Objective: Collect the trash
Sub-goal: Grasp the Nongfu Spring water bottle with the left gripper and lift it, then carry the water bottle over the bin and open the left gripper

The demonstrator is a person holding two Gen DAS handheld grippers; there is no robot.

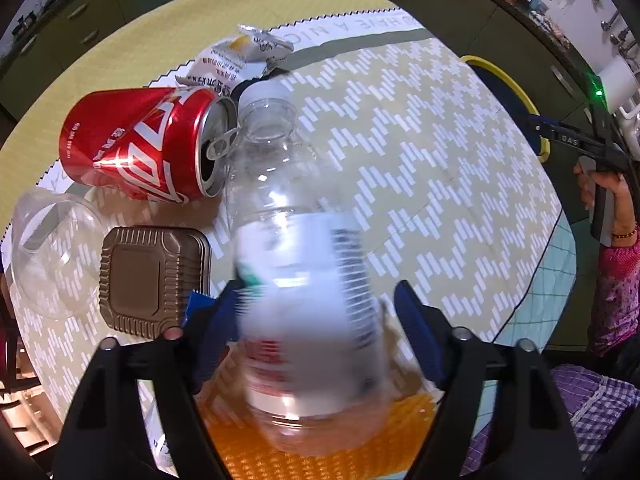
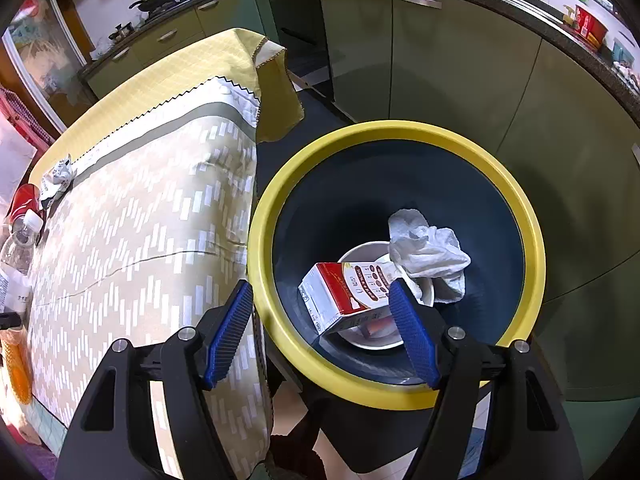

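A clear plastic bottle with a white cap and label lies between the blue pads of my left gripper; the bottle looks blurred and the right pad stands a little off it. A dented red can, a crumpled white wrapper, a brown square lid and a clear plastic dome lie on the table. My right gripper is open and empty above the yellow-rimmed dark bin, which holds a carton, a white bowl and a crumpled tissue.
The table has a patterned cloth over a yellow one. An orange mat lies at the near edge. Green kitchen cabinets stand behind the bin. The bin's rim shows past the table's right side.
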